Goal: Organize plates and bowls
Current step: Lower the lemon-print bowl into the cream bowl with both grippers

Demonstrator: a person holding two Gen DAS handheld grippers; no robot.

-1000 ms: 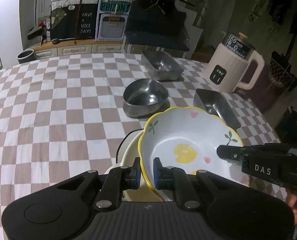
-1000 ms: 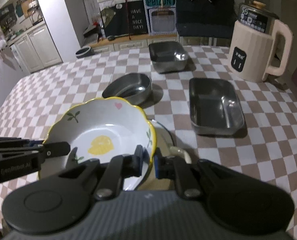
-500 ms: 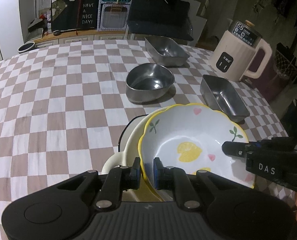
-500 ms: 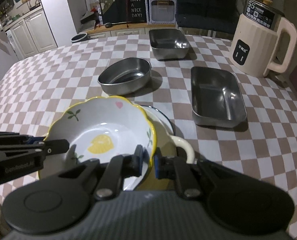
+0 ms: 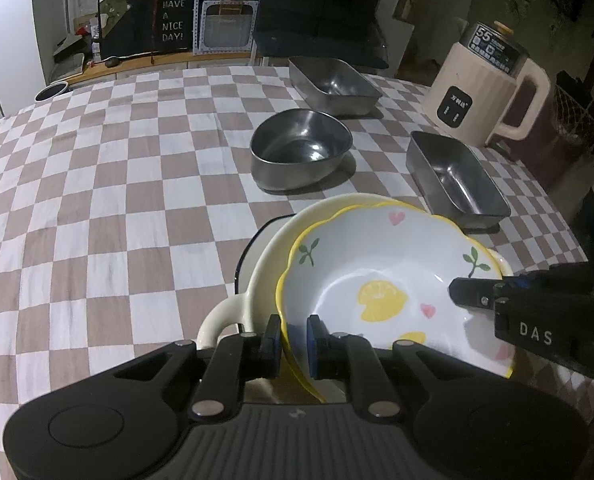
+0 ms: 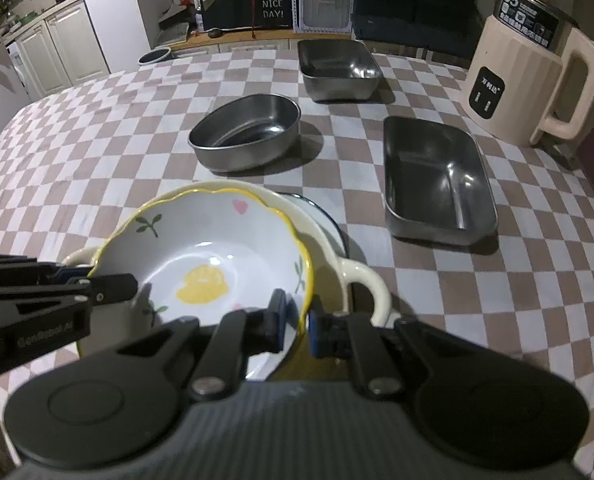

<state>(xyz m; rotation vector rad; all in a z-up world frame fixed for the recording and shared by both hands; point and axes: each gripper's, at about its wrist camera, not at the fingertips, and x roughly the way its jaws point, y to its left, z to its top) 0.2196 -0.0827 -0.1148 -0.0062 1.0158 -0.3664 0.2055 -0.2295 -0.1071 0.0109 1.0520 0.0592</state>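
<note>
A white bowl with a yellow scalloped rim and a lemon print [image 5: 381, 276] [image 6: 209, 252] is held by both grippers. My left gripper [image 5: 293, 344] is shut on its left rim. My right gripper [image 6: 297, 324] is shut on its right rim, and shows from the side in the left wrist view [image 5: 537, 312]. The bowl sits low inside a cream two-handled dish [image 5: 265, 264] [image 6: 357, 280], which rests on a dark-rimmed plate [image 6: 325, 220].
On the checkered tablecloth [image 5: 117, 184] stand a rounded steel bowl [image 5: 301, 152] [image 6: 245, 132], a steel tray to the right [image 5: 453, 176] [image 6: 433, 176], another steel tray at the back [image 5: 333, 84] [image 6: 337, 68], and a cream kettle at the far right [image 5: 489, 84] [image 6: 529, 64].
Both grippers have lowered the lemon bowl toward the cream dish. The cameras have tilted down and the cream dish's rim now shows around the bowl.
</note>
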